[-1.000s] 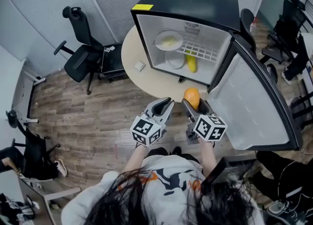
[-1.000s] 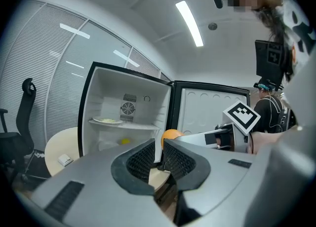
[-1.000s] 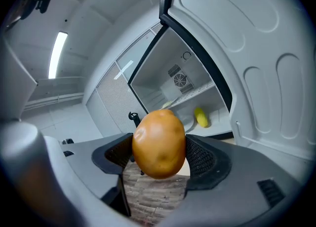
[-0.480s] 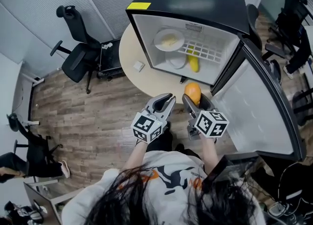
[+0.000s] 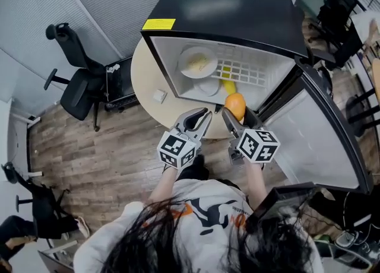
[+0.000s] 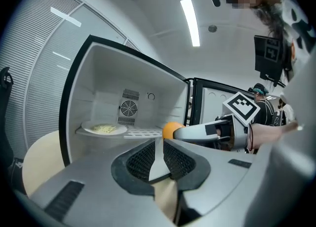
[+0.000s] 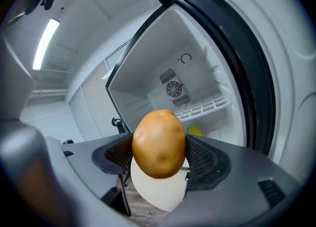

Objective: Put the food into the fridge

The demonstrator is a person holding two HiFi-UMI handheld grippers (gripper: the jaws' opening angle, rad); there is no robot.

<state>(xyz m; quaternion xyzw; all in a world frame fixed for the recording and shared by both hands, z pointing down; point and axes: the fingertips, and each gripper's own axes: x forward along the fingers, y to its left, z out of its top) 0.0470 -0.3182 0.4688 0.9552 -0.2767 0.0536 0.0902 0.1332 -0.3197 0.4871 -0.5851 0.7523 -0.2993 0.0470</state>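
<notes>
- One orange [image 5: 235,105] is in play. The right hand-held gripper [image 5: 236,114] has it clamped between its pads, just in front of the open fridge [image 5: 237,10], not inside yet.
- The left hand-held gripper [image 5: 198,118] is pinched together with nothing in it, right beside the other one.
- To do this bit well, I'd go in level and clear of the door [image 5: 309,141]. I'd aim for a bare patch of the wire shelf [image 5: 249,75] and let go only once the orange rests, since it looks like it'd roll.
- Inside, there's a plate [image 5: 198,62] of pale food on the shelf's left side. A yellow item [image 5: 229,86] and another dish [image 5: 209,86] sit below.
</notes>
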